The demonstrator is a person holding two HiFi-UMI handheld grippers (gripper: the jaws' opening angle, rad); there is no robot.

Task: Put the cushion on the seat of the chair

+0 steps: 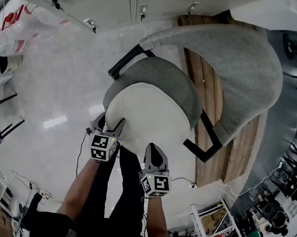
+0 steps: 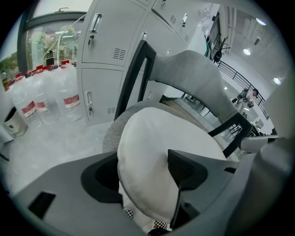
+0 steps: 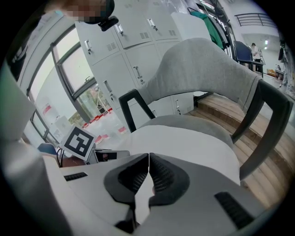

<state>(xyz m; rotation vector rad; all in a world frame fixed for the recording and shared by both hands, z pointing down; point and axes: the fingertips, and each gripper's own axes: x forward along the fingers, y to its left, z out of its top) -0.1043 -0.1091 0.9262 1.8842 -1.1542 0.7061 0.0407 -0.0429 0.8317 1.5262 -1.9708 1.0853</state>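
A white round cushion (image 1: pixel 153 120) lies on the grey seat (image 1: pixel 172 77) of the chair, and its near edge hangs over the seat's front. The chair's curved grey backrest (image 1: pixel 239 65) rises behind. My left gripper (image 1: pixel 110 122) stands open at the cushion's left edge. In the left gripper view, that edge of the cushion (image 2: pixel 161 147) bulges loosely between the wide jaws of the left gripper (image 2: pixel 143 159). My right gripper (image 1: pixel 154 149) is shut on the cushion's near edge. In the right gripper view, a thin fold of white cloth is pinched in the right gripper (image 3: pixel 149 159).
Black armrests (image 1: pixel 201 147) flank the seat on both sides. The chair stands beside a wooden platform (image 1: pixel 209 79). Grey lockers (image 2: pixel 106 50) and large water bottles (image 2: pixel 46 97) line the wall beyond. Cables (image 1: pixel 80 152) trail on the floor, and a cluttered shelf (image 1: pixel 217 221) stands at lower right.
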